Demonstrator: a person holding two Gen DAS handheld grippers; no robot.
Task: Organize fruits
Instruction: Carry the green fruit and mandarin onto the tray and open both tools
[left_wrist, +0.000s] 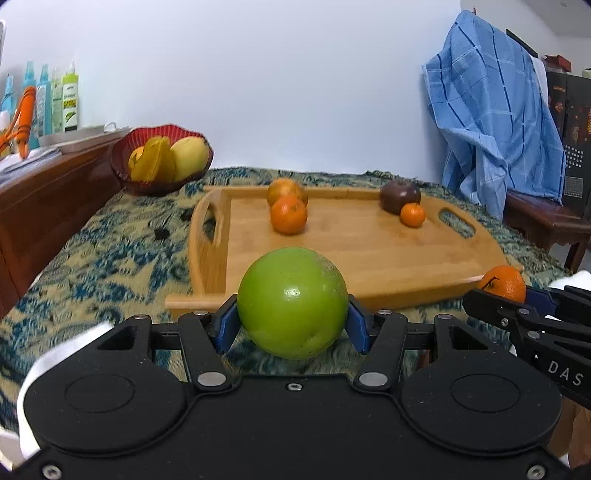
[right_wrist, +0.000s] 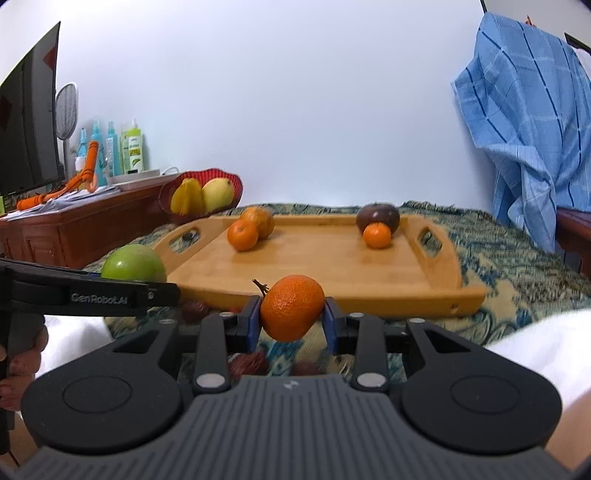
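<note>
**Operator:** Left gripper (left_wrist: 292, 319) status: both blue pads (left_wrist: 226, 325) are seated against the sides of a green apple (left_wrist: 292, 302), which is clamped between them and clear of the patterned cloth (left_wrist: 92, 266) below. Confirm the right side.

**Checker:** Right gripper (right_wrist: 291, 323) status: jaws are narrow and closed on a stemmed mandarin (right_wrist: 291, 312); the blue pads (right_wrist: 253, 321) press it from either side, stem pointing up and to the left. It hangs in front of the near rim of the wooden tray (right_wrist: 332, 266).

**Operator:** Tray contents?

**Checker:** Four items, in two pairs. Left pair: a small orange (right_wrist: 242, 235) touching a larger orange-brown fruit (right_wrist: 260, 221) behind it. Right pair: a small orange (right_wrist: 376, 236) touching a dark purple fruit (right_wrist: 377, 218) behind it. The pairs are well apart.

**Operator:** Positions of the two tools relative to each other?

**Checker:** Side by side at the near edge of the tray. In the right wrist view the apple appears at the left, just beside the tray's left handle.

**Operator:** Other fruit?

**Checker:** A red basket (left_wrist: 162, 184) stands at the far left corner of the cloth, beyond the tray, holding a star fruit (left_wrist: 153, 162) and a yellow mango (left_wrist: 190, 157). Small reddish fruits (right_wrist: 247, 363) lie on the cloth beneath the right tool; type cannot be determined.
</note>
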